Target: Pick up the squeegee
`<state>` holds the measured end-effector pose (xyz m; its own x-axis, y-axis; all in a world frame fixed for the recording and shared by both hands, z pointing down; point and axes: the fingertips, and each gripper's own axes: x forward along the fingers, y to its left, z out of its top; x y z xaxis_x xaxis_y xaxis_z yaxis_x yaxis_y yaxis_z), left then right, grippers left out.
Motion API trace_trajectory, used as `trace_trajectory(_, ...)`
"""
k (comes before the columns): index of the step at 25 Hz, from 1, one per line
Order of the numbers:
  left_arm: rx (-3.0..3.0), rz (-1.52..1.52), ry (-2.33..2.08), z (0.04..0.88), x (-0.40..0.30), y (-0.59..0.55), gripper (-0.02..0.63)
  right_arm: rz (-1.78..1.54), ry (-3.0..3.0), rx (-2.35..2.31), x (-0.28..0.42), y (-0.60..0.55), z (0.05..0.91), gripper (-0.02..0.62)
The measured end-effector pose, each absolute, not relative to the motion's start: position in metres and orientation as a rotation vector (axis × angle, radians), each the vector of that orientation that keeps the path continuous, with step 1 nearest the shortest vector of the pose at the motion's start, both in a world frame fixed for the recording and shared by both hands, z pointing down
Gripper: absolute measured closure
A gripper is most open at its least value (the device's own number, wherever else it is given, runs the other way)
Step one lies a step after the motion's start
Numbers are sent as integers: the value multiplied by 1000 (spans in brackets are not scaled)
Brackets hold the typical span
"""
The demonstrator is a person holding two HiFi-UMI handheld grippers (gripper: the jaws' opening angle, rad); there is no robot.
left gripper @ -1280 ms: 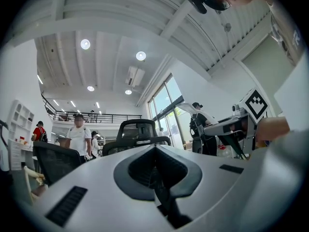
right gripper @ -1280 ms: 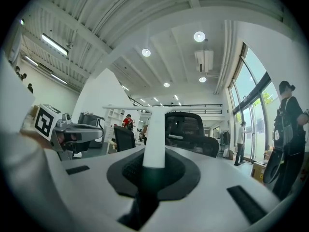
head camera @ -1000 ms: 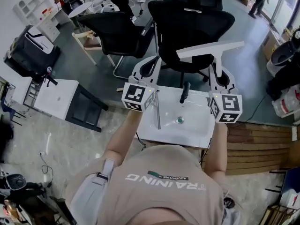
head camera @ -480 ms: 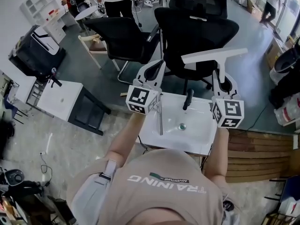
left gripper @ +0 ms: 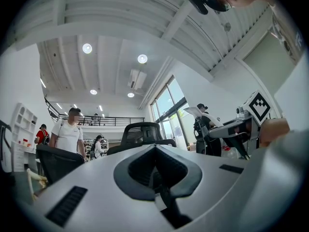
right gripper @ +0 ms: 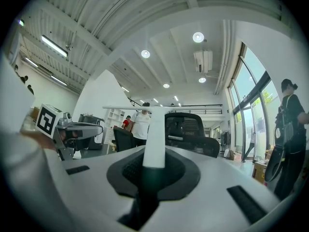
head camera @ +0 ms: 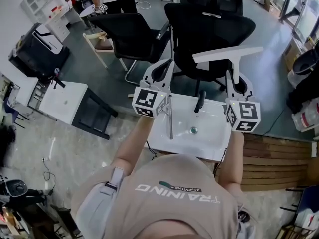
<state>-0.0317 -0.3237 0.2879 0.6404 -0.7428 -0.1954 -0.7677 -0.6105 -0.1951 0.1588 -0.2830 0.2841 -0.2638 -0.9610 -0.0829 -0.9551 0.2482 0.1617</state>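
Note:
The white T-shaped squeegee (head camera: 228, 55) is held up over the sink, its long blade across the top and its handle running down into my right gripper (head camera: 235, 85). In the right gripper view the handle (right gripper: 155, 139) stands between the black pads, which are shut on it. My left gripper (head camera: 160, 72) is held at the same height to the left, apart from the squeegee. In the left gripper view its jaws (left gripper: 157, 173) are together with nothing between them. That view also shows the right gripper (left gripper: 241, 129) at the right with the squeegee blade (left gripper: 205, 114) above it.
Below the grippers is a white sink (head camera: 212, 146) with a black faucet (head camera: 199, 102), a drain (head camera: 194, 130) and a thin metal rod (head camera: 170, 118). Two black office chairs (head camera: 209, 26) (head camera: 127, 34) stand beyond it. At the left stands a white table (head camera: 62, 102). People stand at the back.
Both grippers and the squeegee have kept their place. Only the head view has shifted slightly, and the people at the back have moved.

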Motion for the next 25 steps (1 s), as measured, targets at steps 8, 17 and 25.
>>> trace_trajectory(8, -2609, 124, 1212, 292, -26, -321, 595, -268, -2456, 1888, 162, -282, 288, 546)
trace_trajectory(17, -2601, 135, 1202, 284, -21, -317, 595, -271, -2464, 1892, 163, -280, 283, 546)
trace_trajectory(25, -2599, 134, 1201, 284, -19, -316, 595, -268, -2470, 1876, 162, -281, 284, 546)
